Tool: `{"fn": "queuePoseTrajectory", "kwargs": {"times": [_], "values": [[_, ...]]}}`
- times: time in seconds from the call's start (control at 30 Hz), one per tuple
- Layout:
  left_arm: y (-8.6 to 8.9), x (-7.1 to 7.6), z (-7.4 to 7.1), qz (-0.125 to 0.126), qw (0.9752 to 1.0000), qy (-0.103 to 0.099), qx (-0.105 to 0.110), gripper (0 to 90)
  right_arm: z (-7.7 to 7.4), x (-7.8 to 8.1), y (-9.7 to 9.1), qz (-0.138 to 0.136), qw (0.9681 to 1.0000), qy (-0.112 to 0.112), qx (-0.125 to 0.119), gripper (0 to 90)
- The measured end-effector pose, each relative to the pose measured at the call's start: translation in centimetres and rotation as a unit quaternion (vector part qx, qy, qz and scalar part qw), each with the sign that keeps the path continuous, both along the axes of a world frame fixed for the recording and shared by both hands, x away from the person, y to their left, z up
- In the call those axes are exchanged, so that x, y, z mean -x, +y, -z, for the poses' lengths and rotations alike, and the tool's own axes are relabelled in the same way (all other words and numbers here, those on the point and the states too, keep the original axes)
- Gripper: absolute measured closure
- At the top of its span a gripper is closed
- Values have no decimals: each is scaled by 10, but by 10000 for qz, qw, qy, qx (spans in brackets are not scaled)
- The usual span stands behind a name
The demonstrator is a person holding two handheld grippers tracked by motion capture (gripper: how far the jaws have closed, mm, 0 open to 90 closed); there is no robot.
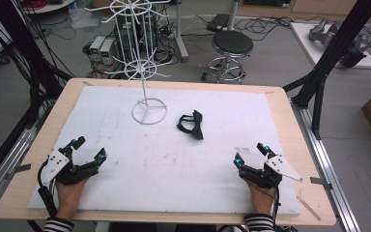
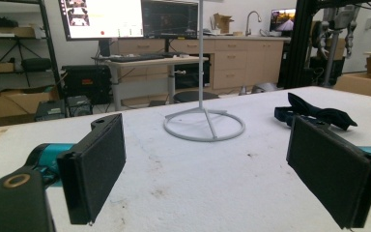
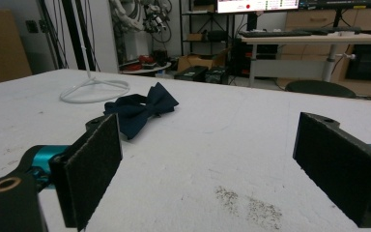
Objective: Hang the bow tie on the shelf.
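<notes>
A dark navy bow tie [image 1: 191, 124] lies flat on the white board near the table's middle, a little right of a white wire display stand [image 1: 144, 63] with a ring base [image 1: 149, 111]. The bow tie [image 3: 142, 109] lies ahead and left between the right gripper's jaws; in the left gripper view the bow tie [image 2: 314, 113] sits at the far right past the ring base [image 2: 204, 125]. My left gripper [image 1: 91, 149] rests open near the front left. My right gripper [image 1: 250, 153] rests open near the front right. Both hold nothing.
The white board [image 1: 169, 159] covers a wooden table [image 1: 280, 94]. Beyond the far edge stand a black stool [image 1: 232, 46] and cables on the floor. Black frame posts [image 1: 333, 53] rise at the right.
</notes>
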State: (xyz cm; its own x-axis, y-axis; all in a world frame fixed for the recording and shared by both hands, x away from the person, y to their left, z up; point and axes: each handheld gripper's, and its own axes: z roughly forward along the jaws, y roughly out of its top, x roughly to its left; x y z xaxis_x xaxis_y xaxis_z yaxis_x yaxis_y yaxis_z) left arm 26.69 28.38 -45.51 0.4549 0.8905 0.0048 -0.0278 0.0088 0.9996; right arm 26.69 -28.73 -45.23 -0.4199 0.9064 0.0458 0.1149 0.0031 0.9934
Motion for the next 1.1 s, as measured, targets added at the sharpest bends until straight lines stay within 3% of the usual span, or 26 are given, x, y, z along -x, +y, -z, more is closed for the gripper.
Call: {"fn": "queuePoseTrajectory", "kwargs": {"times": [0.27, 0.43, 0.7, 1.1], "values": [[-1, -1, 0, 10, 10000, 44, -43, 142, 0, 0, 0, -12, 10000, 41, -26, 92], [-1, -1, 0, 8, 10000, 36, -43, 142, 0, 0, 2, 1, 10000, 10, 86, 92], [-1, -1, -1, 24, 9999, 47, -91, 142, -1, -2, 0, 47, 9999, 92, -6, 92], [-2, -1, -1, 12, 9999, 54, -103, 142, -2, -4, 3, 89, 9996, 204, 173, 92]]}}
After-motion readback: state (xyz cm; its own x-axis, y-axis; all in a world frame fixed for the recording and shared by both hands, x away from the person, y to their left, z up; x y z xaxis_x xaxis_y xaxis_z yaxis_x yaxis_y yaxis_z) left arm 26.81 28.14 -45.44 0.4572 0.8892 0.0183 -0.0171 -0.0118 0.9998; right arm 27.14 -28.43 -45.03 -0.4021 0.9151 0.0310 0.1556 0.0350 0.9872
